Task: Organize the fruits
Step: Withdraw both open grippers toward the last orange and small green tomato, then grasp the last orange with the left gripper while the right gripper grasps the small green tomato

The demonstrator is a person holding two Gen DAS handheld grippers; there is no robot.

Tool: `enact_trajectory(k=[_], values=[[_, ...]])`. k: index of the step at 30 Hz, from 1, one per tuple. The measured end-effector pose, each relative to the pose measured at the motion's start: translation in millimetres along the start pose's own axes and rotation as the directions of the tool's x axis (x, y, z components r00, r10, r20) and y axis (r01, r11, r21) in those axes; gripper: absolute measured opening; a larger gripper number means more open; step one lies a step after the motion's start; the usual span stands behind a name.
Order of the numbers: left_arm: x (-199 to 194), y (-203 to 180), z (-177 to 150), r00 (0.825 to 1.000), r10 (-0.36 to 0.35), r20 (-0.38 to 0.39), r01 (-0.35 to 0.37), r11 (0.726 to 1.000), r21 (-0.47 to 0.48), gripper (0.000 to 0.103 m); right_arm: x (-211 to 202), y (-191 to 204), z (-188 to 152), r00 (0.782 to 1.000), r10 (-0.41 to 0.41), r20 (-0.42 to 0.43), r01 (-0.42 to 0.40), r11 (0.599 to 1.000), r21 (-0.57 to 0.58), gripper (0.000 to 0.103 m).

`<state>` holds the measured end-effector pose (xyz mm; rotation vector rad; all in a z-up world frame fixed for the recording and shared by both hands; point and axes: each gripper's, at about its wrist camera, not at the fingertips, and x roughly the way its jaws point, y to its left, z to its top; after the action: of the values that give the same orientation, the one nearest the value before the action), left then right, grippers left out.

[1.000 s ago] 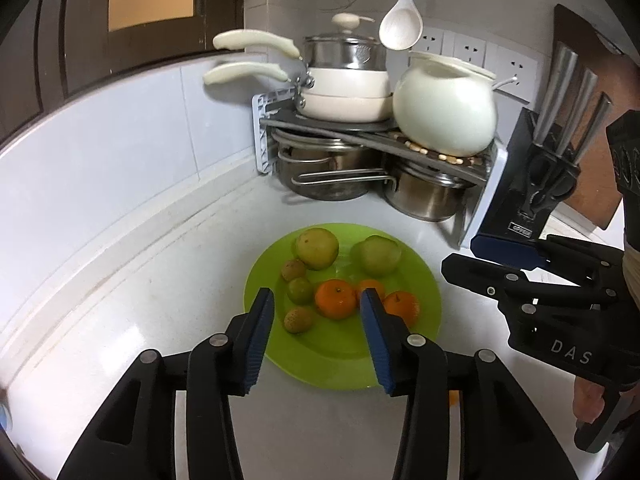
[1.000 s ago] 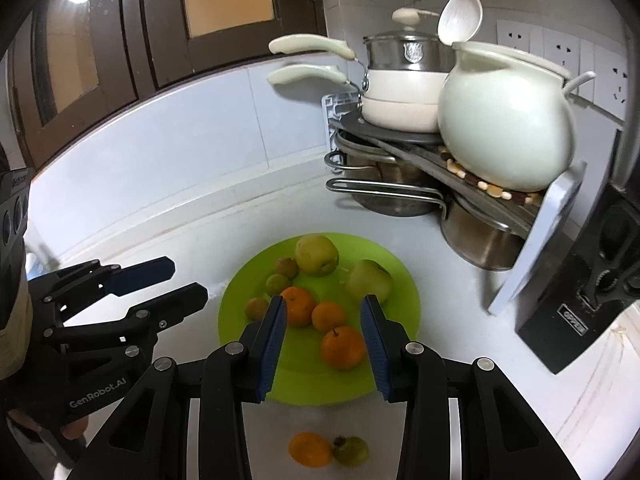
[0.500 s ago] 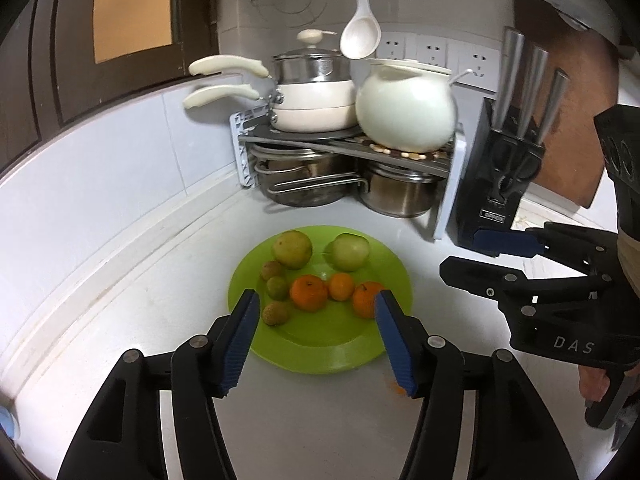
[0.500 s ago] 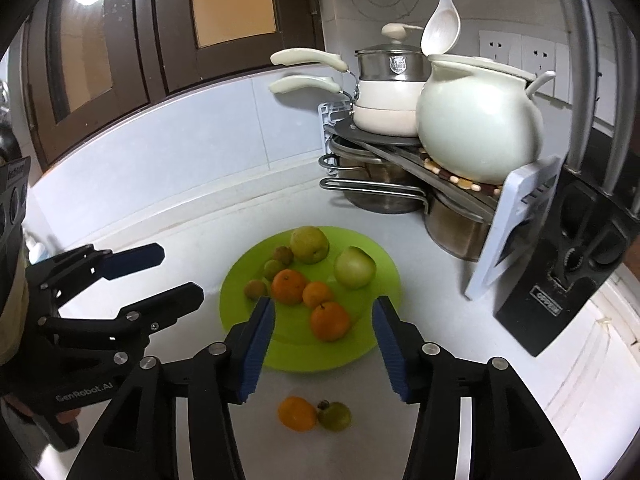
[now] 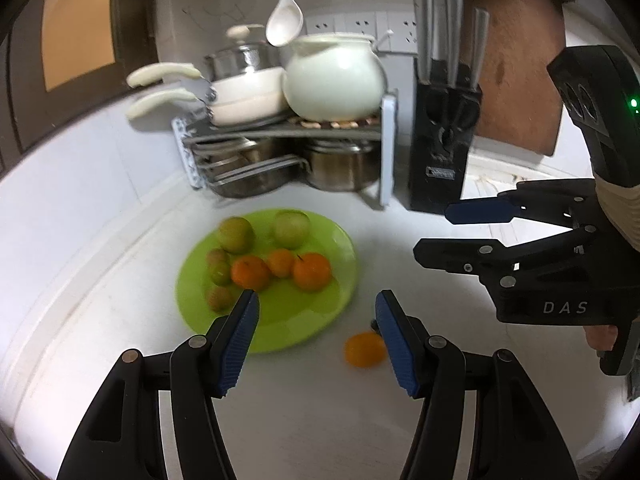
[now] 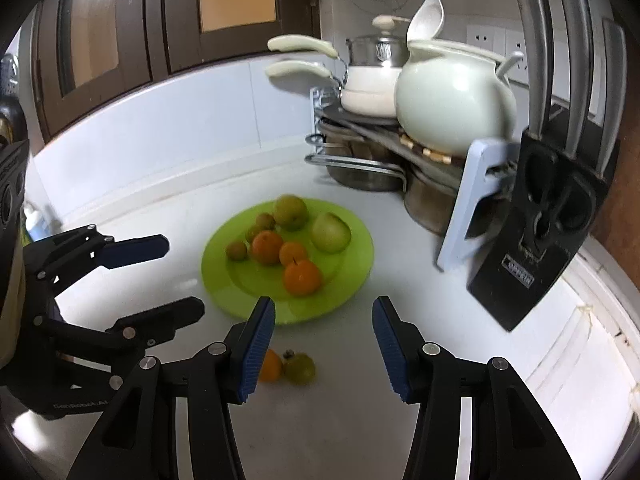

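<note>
A green plate (image 5: 320, 320) (image 6: 348, 288) on the white counter holds three oranges, two pale green apples and small green-brown fruits. A loose orange (image 5: 365, 350) (image 6: 270, 365) and a small green fruit (image 6: 300, 368) lie on the counter in front of the plate. My left gripper (image 5: 316, 336) is open and empty, above the plate's near edge, the loose orange by its right finger. My right gripper (image 6: 323, 346) is open and empty, above the two loose fruits. Each gripper shows in the other's view: the right (image 5: 468, 236), the left (image 6: 180, 276).
A pot rack (image 5: 288, 148) (image 6: 400, 152) with pans and a white pot (image 5: 336, 80) stands in the back corner. A black knife block (image 5: 444, 148) (image 6: 544, 216) stands right of it. A white ladle (image 5: 284, 20) hangs above. Tiled wall runs along the left.
Both grippers have pulled back and up from the plate and opened wider. The loose orange has come into the left wrist view.
</note>
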<state>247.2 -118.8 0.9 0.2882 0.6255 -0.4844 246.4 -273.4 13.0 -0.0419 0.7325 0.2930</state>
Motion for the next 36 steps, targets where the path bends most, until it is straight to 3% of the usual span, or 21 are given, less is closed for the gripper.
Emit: enact_trajectory(k=[18, 36], values=[[49, -18, -30, 0.989, -0.085, -0.120, 0.087, 0.996, 0.017, 0.059, 32, -12, -43, 0.988, 0.012, -0.157, -0.006, 0.999, 0.035, 0.052], [73, -19, -36, 0.977, -0.139, -0.163, 0.135, 0.990, -0.032, 0.039, 48, -13, -56, 0.976, 0.033, -0.213, -0.019, 0.997, 0.069, 0.052]])
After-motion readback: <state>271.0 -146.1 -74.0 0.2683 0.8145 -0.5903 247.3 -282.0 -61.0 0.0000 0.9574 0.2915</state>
